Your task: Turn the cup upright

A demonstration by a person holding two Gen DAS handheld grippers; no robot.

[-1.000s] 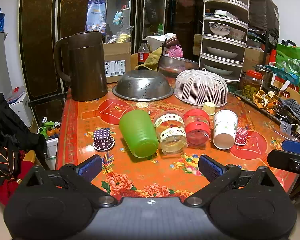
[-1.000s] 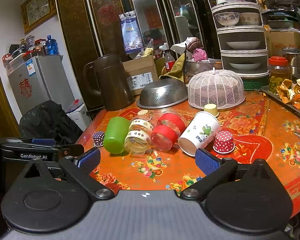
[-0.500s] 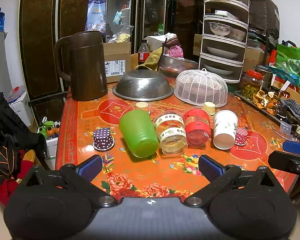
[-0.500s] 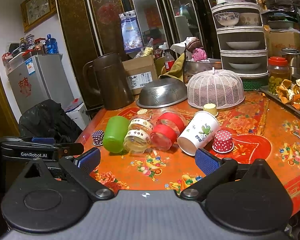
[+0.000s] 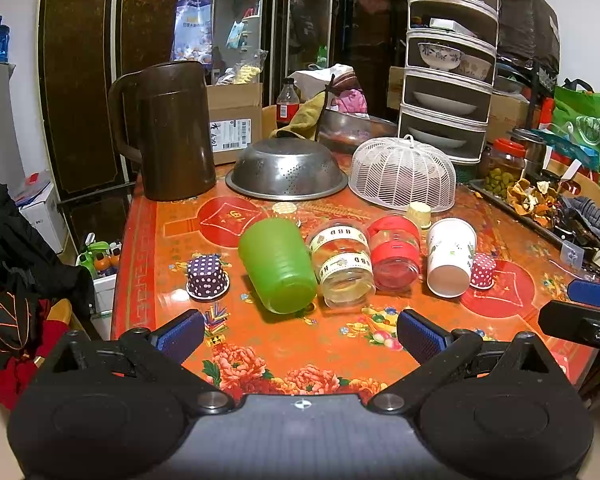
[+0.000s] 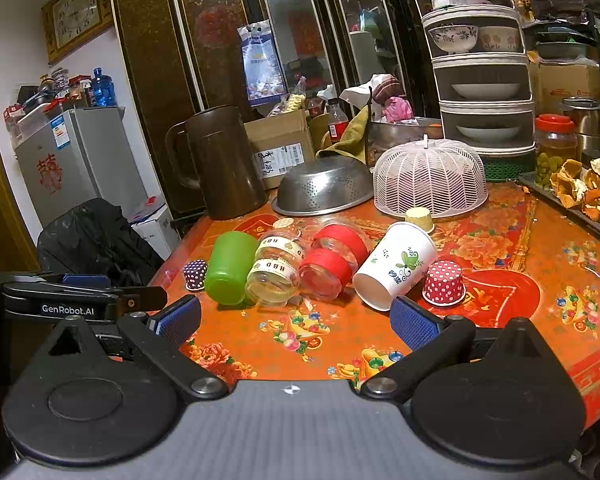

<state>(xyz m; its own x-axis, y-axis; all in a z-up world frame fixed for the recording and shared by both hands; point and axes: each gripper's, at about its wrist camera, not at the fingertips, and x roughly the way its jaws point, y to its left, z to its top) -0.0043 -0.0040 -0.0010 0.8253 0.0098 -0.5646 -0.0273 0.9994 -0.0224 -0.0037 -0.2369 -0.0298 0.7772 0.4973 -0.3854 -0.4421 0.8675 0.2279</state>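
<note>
Several cups lie on their sides in a row on the orange table (image 5: pixel 284 360): a green plastic cup (image 5: pixel 278 266) (image 6: pixel 230 266), a clear cup with HBD bands (image 5: pixel 342 266) (image 6: pixel 276 272), a clear cup with red bands (image 5: pixel 394 254) (image 6: pixel 332 260) and a white paper cup (image 5: pixel 450 256) (image 6: pixel 396 266). Small dotted cups stand upside down: purple (image 5: pixel 207 276) (image 6: pixel 195 274) and red (image 5: pixel 483 270) (image 6: pixel 444 282). My left gripper (image 5: pixel 300 334) is open and empty, short of the green cup. My right gripper (image 6: pixel 296 320) is open and empty, short of the row.
Behind the cups stand a brown pitcher (image 5: pixel 172 130), an upturned steel colander (image 5: pixel 286 168) and a white mesh food cover (image 5: pixel 402 174). A tiered dish rack (image 5: pixel 448 88) is at the back right. A tray of peels (image 5: pixel 540 200) lines the right edge.
</note>
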